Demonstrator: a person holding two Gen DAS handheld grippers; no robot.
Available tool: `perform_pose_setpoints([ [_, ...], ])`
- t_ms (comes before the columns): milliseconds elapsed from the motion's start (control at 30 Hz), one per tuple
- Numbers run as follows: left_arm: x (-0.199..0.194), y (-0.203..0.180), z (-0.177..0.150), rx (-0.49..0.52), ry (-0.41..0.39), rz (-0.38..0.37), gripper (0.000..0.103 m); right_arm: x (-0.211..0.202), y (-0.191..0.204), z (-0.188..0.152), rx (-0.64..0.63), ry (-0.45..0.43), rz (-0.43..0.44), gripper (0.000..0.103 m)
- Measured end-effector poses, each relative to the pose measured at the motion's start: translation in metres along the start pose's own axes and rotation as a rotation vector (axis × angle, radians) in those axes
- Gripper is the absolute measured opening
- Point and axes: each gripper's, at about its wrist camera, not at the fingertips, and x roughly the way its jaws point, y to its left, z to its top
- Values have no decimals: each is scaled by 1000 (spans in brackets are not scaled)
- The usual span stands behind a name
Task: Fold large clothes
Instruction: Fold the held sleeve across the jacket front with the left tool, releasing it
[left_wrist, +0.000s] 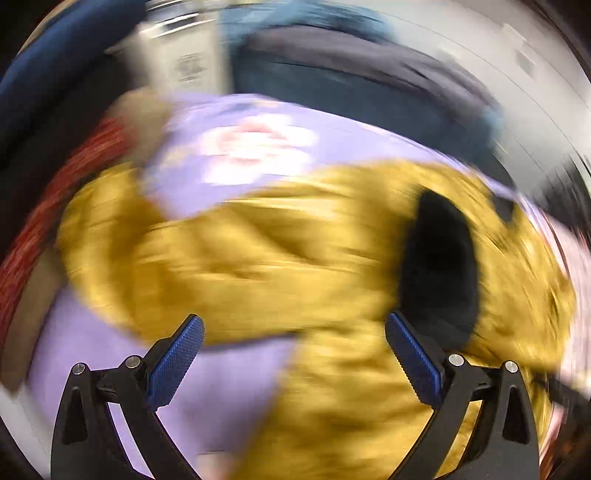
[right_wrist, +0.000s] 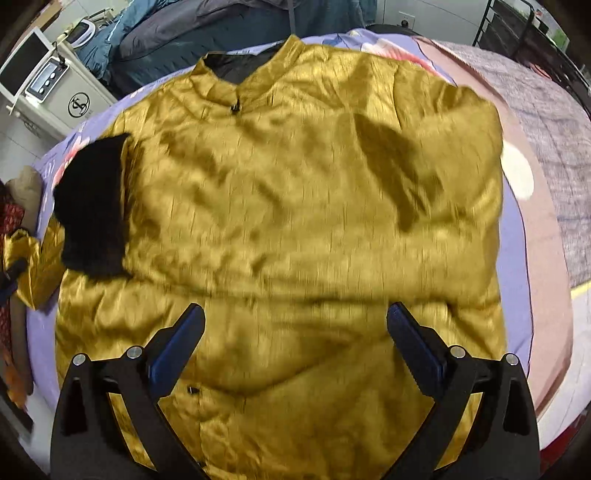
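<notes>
A mustard-gold padded jacket (right_wrist: 295, 206) is lying front-up across a lavender bedsheet (right_wrist: 511, 266), its stand collar (right_wrist: 236, 83) pointing away and its black fur cuff (right_wrist: 92, 206) turning up at the left edge. The right gripper (right_wrist: 295, 350) is hovering above the lower front with its jaws spread wide, gripping nothing. The left gripper (left_wrist: 293, 354) is likewise gaping and empty over the jacket's left side, though its view is heavily blurred, so finer detail there is hard to tell. Judging from the layout, folding is barely starting: the body is lying mostly flat, one sleeve (right_wrist: 31, 258) is trailing off to the left, and sleeves and body all seem left to fold.
</notes>
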Motion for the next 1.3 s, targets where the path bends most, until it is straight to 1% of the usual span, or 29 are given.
perform_pose_setpoints([
  [33,-1,29,6,-89,1,36,96,-4,-2,-9,-5,-5,-3,97],
  [67,-2,47,8,-159,3,55,96,-7,0,-18,-4,-11,-4,97],
  [100,-1,73,11,-256,13,71,96,-11,3,-29,1,-15,-2,97],
  [133,2,98,14,-347,25,72,96,-16,5,-35,10,-20,4,97],
  [167,1,116,15,-409,28,60,95,-19,6,-36,17,-25,10,97],
  [233,10,147,23,-520,37,11,95,-28,7,-41,23,-39,13,97],
  [300,20,164,33,-565,59,-29,95,-38,6,-43,22,-58,8,97],
  [333,26,167,40,-571,66,-65,95,-43,5,-45,23,-63,5,97],
  [367,31,166,45,-569,74,-90,95,-47,5,-46,26,-71,2,97],
  [433,40,168,54,-556,84,-104,92,-52,5,-47,34,-86,-2,97],
  [467,44,169,55,-553,86,-108,85,-55,5,-48,39,-91,-4,97],
  [500,49,169,56,-548,98,-104,70,-58,4,-50,45,-97,-3,97],
  [533,54,169,55,-542,117,-99,63,-63,3,-54,51,-102,-2,97],
  [600,62,169,54,-540,137,-114,38,-66,2,-58,62,-109,-5,97],
  [667,63,168,52,-528,129,-111,25,-69,2,-62,81,-118,-8,97],
  [700,59,166,50,-509,114,-102,19,-69,1,-64,94,-119,-13,97],
  [767,47,164,50,-471,75,-87,14,-69,1,-67,118,-122,-20,97],
  [800,36,158,51,-435,42,-90,8,-70,1,-69,130,-126,-21,97],
  [867,11,138,57,-326,-34,-76,8,-71,2,-71,145,-132,-24,97],
  [933,-20,108,65,-176,-141,-77,8,-73,4,-72,156,-139,-28,97],
  [967,-38,87,69,-86,-205,-83,8,-75,6,-72,162,-143,-28,97],
  [1000,-52,67,73,-17,-259,-97,8,-77,8,-72,167,-149,-29,97],
  [1033,-69,43,77,59,-315,-135,8,-78,9,-71,171,-154,-29,97],
  [1100,-90,-1,76,177,-378,-216,8,-83,13,-71,180,-168,-31,97],
  [1133,-96,-20,74,230,-397,-244,8,-85,15,-71,183,-173,-31,97],
  [1167,-101,-48,68,309,-410,-284,8,-88,16,-72,189,-179,-27,97],
  [1233,-96,-103,51,452,-398,-347,8,-91,15,-73,201,-182,-16,97],
  [1267,-89,-121,43,495,-384,-356,14,-91,14,-73,202,-177,-17,97],
  [1300,-79,-145,31,549,-350,-370,33,-91,11,-74,199,-168,-25,97],
])
